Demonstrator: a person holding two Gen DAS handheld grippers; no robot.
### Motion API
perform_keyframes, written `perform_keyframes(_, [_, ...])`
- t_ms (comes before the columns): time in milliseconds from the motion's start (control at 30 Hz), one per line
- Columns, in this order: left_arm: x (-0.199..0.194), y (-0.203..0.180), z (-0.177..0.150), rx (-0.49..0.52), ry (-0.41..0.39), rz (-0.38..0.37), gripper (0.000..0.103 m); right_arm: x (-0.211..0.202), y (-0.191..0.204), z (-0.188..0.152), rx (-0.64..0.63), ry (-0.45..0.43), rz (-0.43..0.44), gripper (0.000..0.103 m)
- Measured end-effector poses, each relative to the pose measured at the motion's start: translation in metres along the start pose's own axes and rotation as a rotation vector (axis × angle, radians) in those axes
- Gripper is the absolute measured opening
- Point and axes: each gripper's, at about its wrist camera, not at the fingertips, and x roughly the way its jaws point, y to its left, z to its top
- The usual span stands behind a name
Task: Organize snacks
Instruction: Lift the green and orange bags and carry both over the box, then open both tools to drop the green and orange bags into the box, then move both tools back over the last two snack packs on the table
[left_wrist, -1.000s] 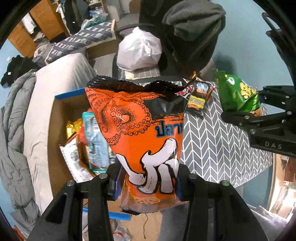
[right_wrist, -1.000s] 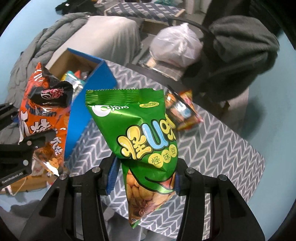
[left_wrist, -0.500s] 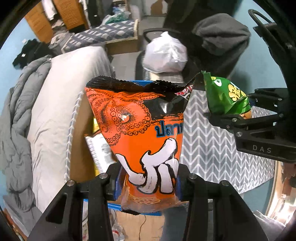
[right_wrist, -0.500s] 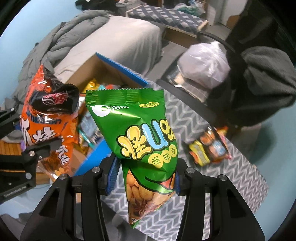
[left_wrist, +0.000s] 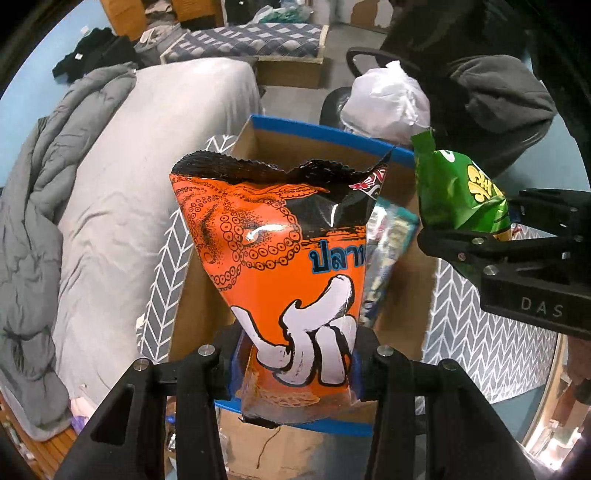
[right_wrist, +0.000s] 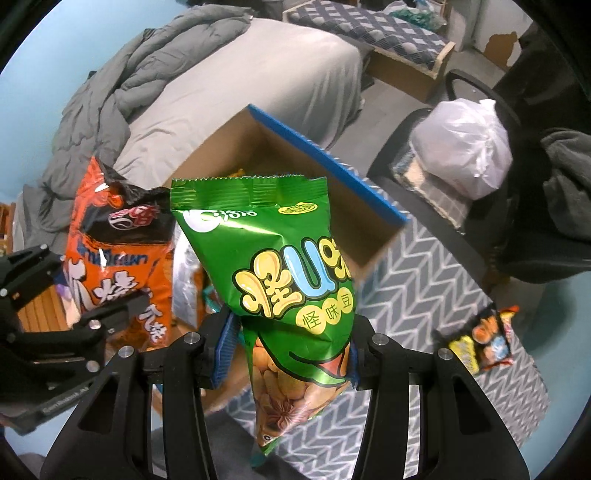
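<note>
My left gripper (left_wrist: 295, 360) is shut on an orange squid snack bag (left_wrist: 280, 254) and holds it upright over the open cardboard box with blue rim (left_wrist: 328, 134). My right gripper (right_wrist: 290, 347) is shut on a green bean snack bag (right_wrist: 280, 280), also held above that box (right_wrist: 325, 155). Each bag shows in the other view: the green bag (left_wrist: 458, 195) at the right, the orange bag (right_wrist: 118, 258) at the left. Several snack packs lie in the box, mostly hidden. A small orange and black snack pack (right_wrist: 484, 339) lies on the table.
The box stands on a table with a grey chevron cloth (right_wrist: 424, 295). Behind it are a bed with grey bedding (left_wrist: 92, 184), a chair holding a white plastic bag (right_wrist: 465, 147) and a dark jacket (left_wrist: 498, 96).
Both grippers have moved left with their bags, from over the chevron cloth to over the box. The small snack pack on the table has slid to the right of the right wrist view.
</note>
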Motion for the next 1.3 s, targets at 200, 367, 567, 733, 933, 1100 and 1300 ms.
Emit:
perform_keyframes(200, [0.015, 0.01, 0.003, -0.012, 0.021, -0.008, 0.044, 0.018, 0.014, 0.008, 0.001, 0.021, 0.01, 0.047])
perform_keyframes(367, [0.021, 0.014, 0.001, -0.002, 0.046, -0.007, 0.045, 0.027, 0.019, 0.01, 0.018, 0.038, 0.012, 0.048])
perform_keyframes(567, [0.014, 0.02, 0.0, 0.011, 0.015, 0.028, 0.063, 0.03, 0.021, 0.01, 0.041, 0.039, 0.006, 0.055])
perform_keyframes(733, [0.008, 0.027, 0.004, 0.003, 0.009, 0.019, 0.064, 0.022, 0.022, 0.01, 0.059, 0.018, 0.003, 0.064])
perform_keyframes(933, [-0.001, 0.031, 0.007, 0.002, -0.004, -0.005, 0.064, 0.009, 0.018, 0.007, 0.084, -0.006, -0.006, 0.064])
perform_keyframes(1100, [-0.01, 0.024, 0.008, 0.013, -0.021, -0.028, 0.064, -0.006, 0.01, 0.0, 0.104, -0.018, -0.021, 0.064])
perform_keyframes(1300, [-0.015, 0.003, 0.008, 0.051, -0.026, -0.056, 0.065, -0.021, -0.005, -0.012, 0.121, -0.029, -0.052, 0.065])
